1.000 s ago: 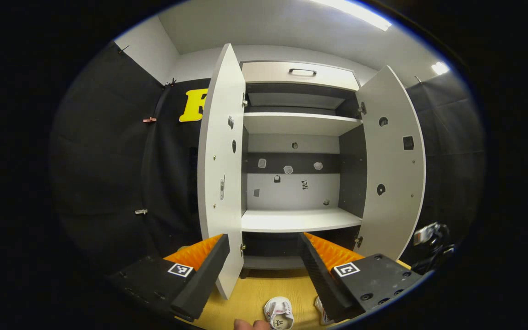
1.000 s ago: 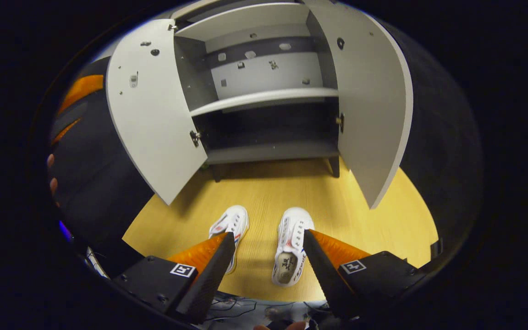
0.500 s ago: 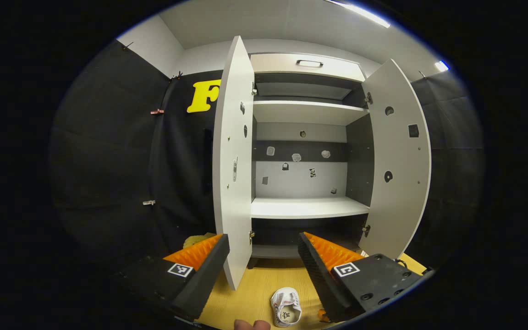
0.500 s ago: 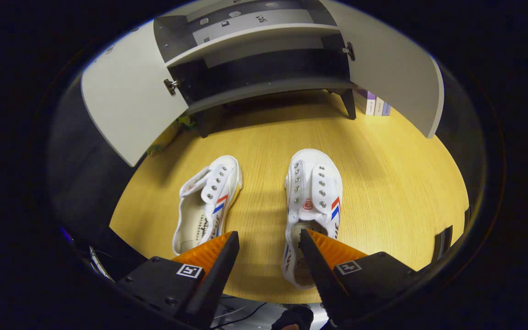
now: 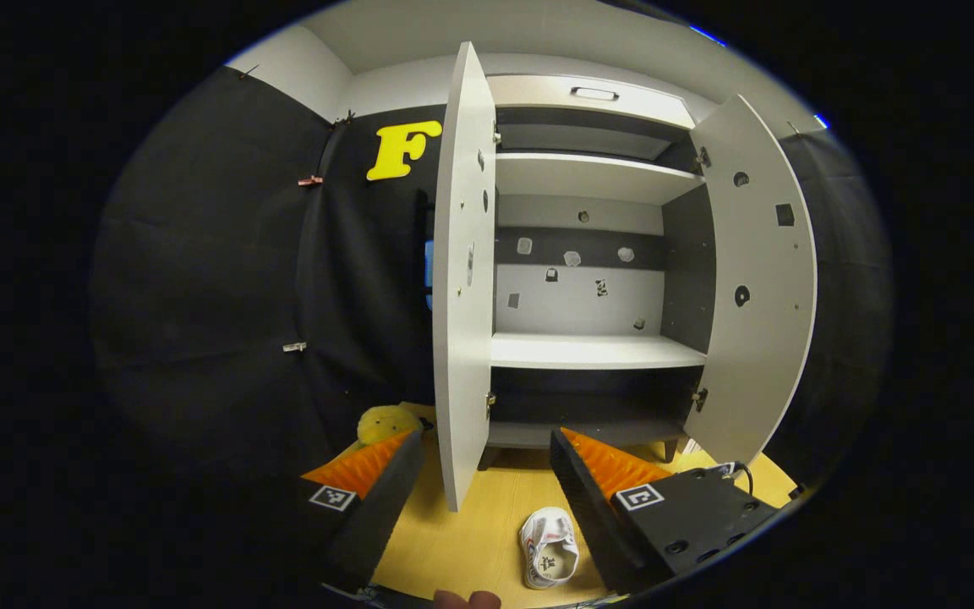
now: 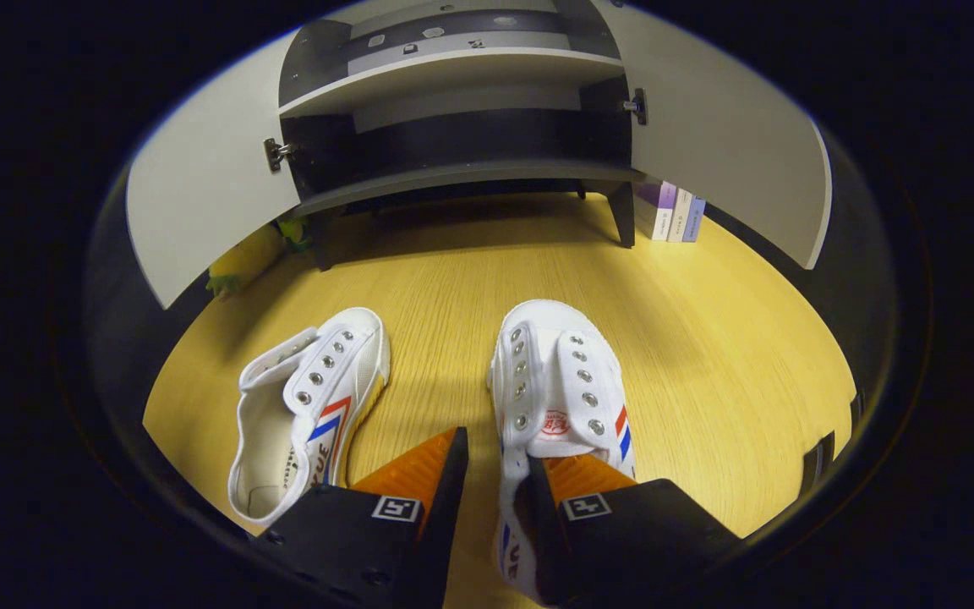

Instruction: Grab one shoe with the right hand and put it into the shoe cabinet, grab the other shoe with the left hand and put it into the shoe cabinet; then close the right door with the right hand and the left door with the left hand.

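Closing on the first shoe: over the last second your right gripper (image 6: 495,482) has dropped from a high look at the cabinet to floor level, and its fingers, wide apart half a second ago, have narrowed to a slim gap around the inner side wall of the right shoe (image 6: 559,397) at the heel opening. One finger sits inside the collar, the other just outside it on the floor side; whether both pads already press the canvas you cannot tell, so treat the grasp as forming, not made. That puts the task at its opening step, with nothing stowed and both doors to close later. The right shoe lies flat on the wooden floor (image 6: 707,355), sole down, long axis running straight away from you, toe toward the shoe cabinet (image 6: 453,127) and heel under your gripper. The left shoe (image 6: 309,414) lies just beside it, apart, toe angled slightly inward toward its mate, heel nearer you and opening tipped outward. Your left gripper (image 5: 487,474) hangs higher with fingers spread and nothing between them; its view has swung rightward and down, so the left door (image 5: 462,279) stands edge-on ahead, the right door (image 5: 757,279) swung wide, and one shoe shows below near the right finger. The shelves look bare. Judgement: a side-wall pinch will let the toe droop on lifting, so expect to tilt before feeding it onto a shelf.
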